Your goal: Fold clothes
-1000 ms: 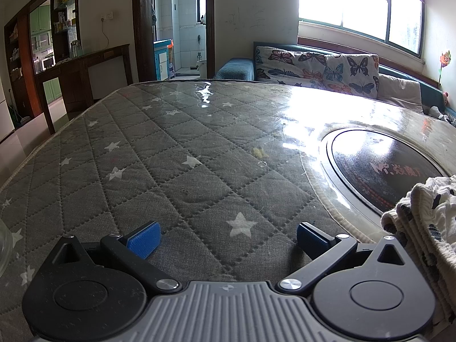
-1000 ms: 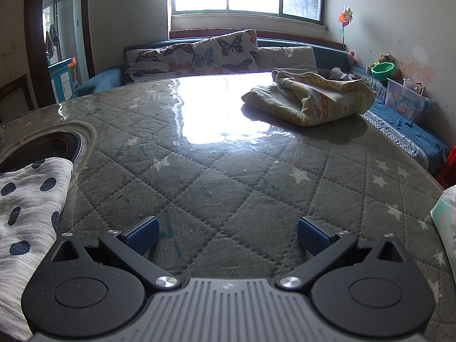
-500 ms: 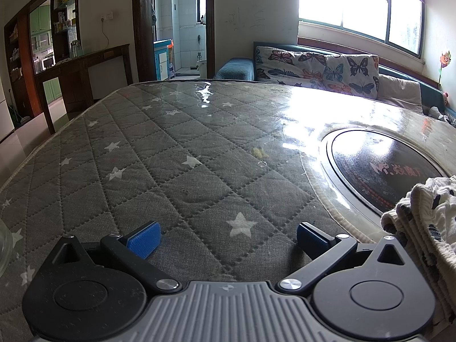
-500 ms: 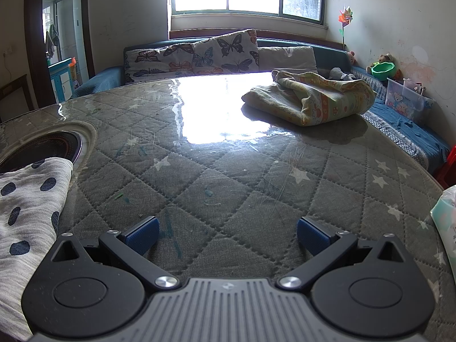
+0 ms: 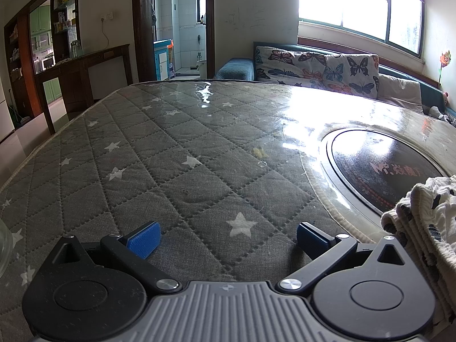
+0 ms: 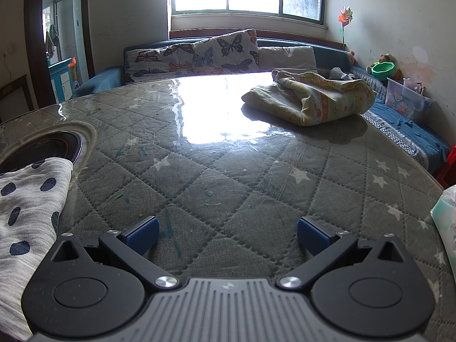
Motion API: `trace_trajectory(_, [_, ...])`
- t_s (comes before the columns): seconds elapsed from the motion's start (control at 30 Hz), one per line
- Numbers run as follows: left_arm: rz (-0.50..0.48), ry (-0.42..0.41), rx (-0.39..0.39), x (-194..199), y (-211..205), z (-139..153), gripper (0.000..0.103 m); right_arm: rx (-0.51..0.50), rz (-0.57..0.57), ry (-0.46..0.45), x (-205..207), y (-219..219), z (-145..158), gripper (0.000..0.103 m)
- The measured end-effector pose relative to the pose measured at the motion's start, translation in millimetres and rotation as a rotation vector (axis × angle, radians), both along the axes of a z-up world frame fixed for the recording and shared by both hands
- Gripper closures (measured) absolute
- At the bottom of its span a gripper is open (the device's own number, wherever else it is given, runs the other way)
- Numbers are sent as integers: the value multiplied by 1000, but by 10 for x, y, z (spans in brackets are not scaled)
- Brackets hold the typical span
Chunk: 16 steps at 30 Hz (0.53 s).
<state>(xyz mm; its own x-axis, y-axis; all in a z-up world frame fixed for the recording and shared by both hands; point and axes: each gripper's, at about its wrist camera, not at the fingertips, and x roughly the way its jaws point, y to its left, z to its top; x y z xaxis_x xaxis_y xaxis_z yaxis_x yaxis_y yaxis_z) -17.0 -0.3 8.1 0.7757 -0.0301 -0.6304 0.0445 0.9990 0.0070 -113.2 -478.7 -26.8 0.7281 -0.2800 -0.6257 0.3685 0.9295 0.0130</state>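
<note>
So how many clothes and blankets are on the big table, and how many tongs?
Spotted clothes: 1, the white dotted garment, also seen at
Blankets: 1, the yellow bundle
Tongs: 2, left tongs and right tongs, both open and empty
Total: 4

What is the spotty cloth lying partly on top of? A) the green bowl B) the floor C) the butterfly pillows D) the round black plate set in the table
D: in the right wrist view the polka-dot cloth drapes over the edge of the round black plate sunk into the table.
</note>
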Motion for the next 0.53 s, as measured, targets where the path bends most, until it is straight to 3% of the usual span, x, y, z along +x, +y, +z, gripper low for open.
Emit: trace_trajectory(0.53, [0, 0, 1, 10, -15, 12, 0, 1, 0, 1, 7, 13, 0, 0])
